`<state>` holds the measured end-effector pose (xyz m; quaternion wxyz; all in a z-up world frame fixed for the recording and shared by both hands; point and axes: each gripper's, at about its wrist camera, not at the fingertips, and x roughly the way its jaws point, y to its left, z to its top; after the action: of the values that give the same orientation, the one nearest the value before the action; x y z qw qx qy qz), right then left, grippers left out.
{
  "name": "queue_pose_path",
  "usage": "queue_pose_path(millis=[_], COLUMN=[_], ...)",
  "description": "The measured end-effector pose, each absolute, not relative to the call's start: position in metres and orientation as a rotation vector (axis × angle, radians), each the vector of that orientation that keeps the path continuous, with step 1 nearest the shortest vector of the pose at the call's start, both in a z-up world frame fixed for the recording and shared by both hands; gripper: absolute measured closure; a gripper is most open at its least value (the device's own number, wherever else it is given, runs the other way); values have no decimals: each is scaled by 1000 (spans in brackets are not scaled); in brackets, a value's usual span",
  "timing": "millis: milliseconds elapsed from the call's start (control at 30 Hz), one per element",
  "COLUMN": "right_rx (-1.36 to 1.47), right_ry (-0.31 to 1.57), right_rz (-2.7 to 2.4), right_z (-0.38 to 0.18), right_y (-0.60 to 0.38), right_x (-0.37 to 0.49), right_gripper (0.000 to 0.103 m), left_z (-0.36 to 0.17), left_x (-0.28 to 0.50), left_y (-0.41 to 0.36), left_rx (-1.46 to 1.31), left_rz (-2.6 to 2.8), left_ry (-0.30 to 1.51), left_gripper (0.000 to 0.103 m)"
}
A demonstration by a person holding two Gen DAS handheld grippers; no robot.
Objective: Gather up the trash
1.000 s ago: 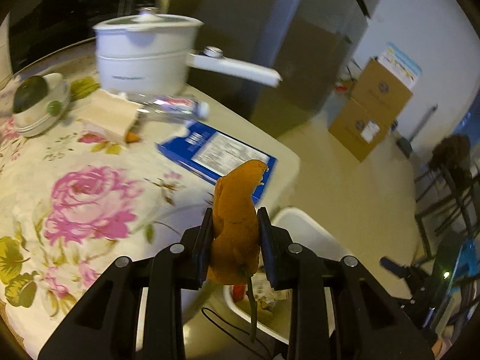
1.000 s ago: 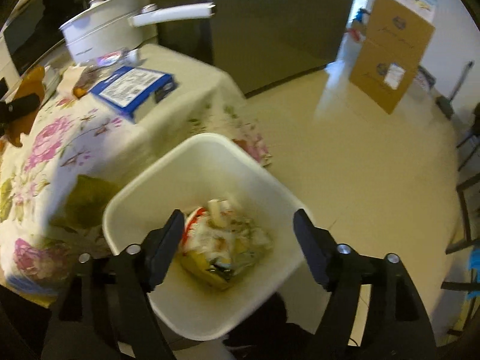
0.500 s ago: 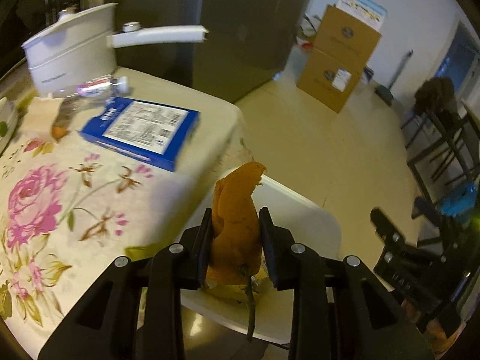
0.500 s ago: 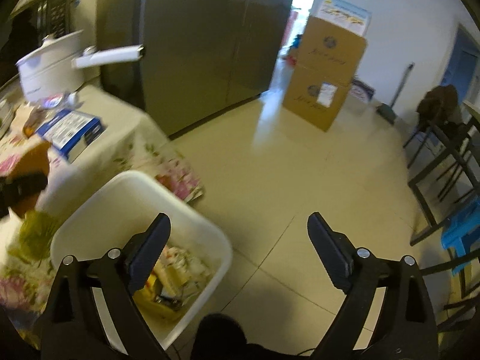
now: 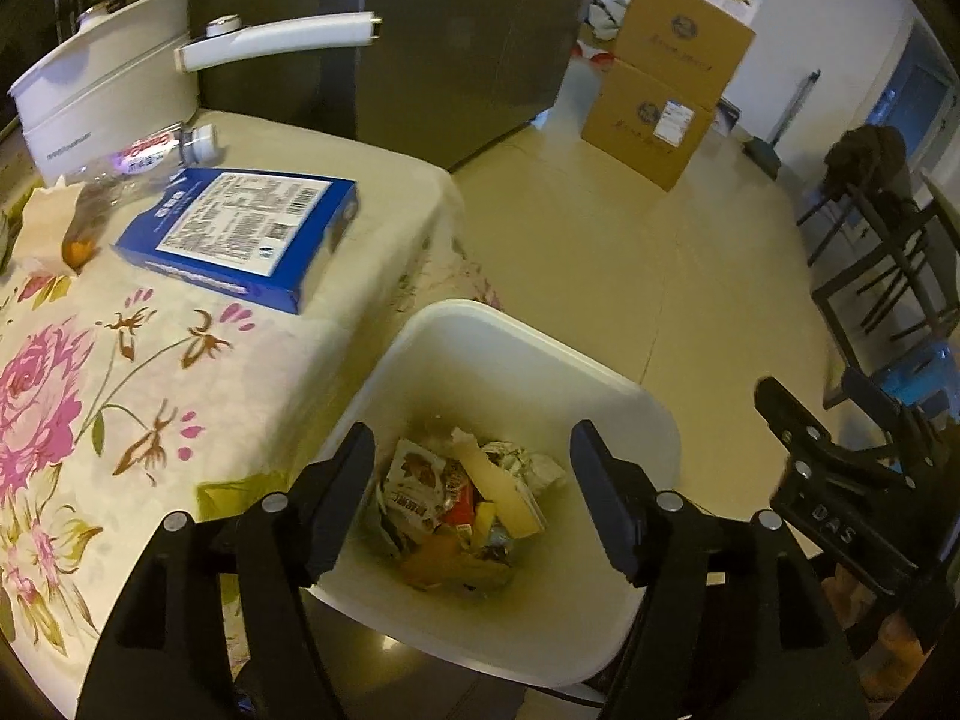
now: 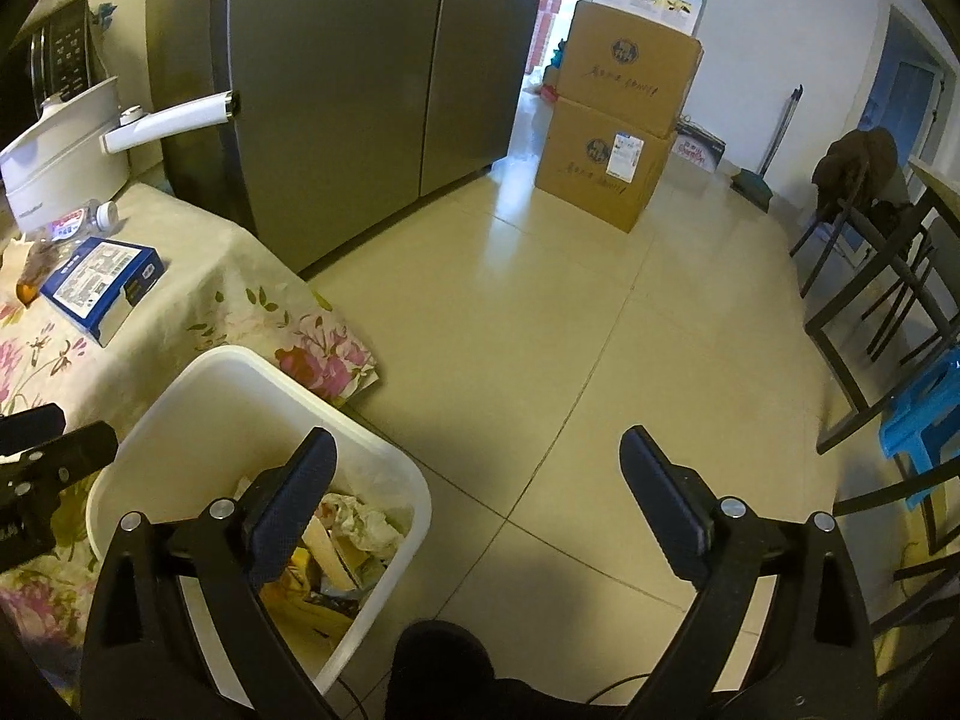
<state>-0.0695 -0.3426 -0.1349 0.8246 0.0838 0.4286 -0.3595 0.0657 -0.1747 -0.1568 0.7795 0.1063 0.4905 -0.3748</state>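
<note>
My left gripper (image 5: 471, 438) hangs over the white trash bin (image 5: 528, 336), its jaws opening with nothing between them. An orange peel (image 5: 438, 561) lies in the bin on top of wrappers and crumpled paper. My right gripper (image 6: 478, 441) is over the bare floor just right of the bin (image 6: 240, 360), jaws wide and still opening, empty. On the floral tablecloth lie a blue box (image 5: 240, 234), a plastic bottle (image 5: 138, 162) and a tissue (image 5: 54, 222) with something orange at its edge.
A white pot with a long handle (image 5: 102, 72) stands at the back of the table. A grey fridge (image 6: 336, 72), stacked cardboard boxes (image 6: 618, 120), dark chairs (image 6: 870, 252) and a blue stool (image 6: 924, 414) ring the tiled floor.
My left gripper carried the orange peel from over the table to over the bin, then opened, and the peel dropped in. My right gripper swung off the bin toward the floor and widened.
</note>
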Motion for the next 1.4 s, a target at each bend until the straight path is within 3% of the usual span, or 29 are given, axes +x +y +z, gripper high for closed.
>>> queue_pose_path(millis=[233, 333, 700, 1067, 1400], right_rx=[179, 179, 188, 204, 191], right_ry=[941, 963, 1022, 1068, 1080], right_rz=[-717, -695, -612, -563, -533], right_z=[-140, -143, -152, -160, -161], right_y=[-336, -332, -320, -317, -310], right_x=[-61, -55, -34, -21, -15], right_gripper=[7, 7, 7, 7, 7], left_z=[-149, -143, -167, -205, -188], left_x=[118, 151, 274, 340, 340], left_y=[-148, -132, -89, -81, -33], left_rx=[142, 115, 160, 269, 61], left_rz=[-672, -565, -144, 29, -61], left_ry=[1053, 1010, 889, 843, 800], left_gripper=[36, 22, 22, 22, 78])
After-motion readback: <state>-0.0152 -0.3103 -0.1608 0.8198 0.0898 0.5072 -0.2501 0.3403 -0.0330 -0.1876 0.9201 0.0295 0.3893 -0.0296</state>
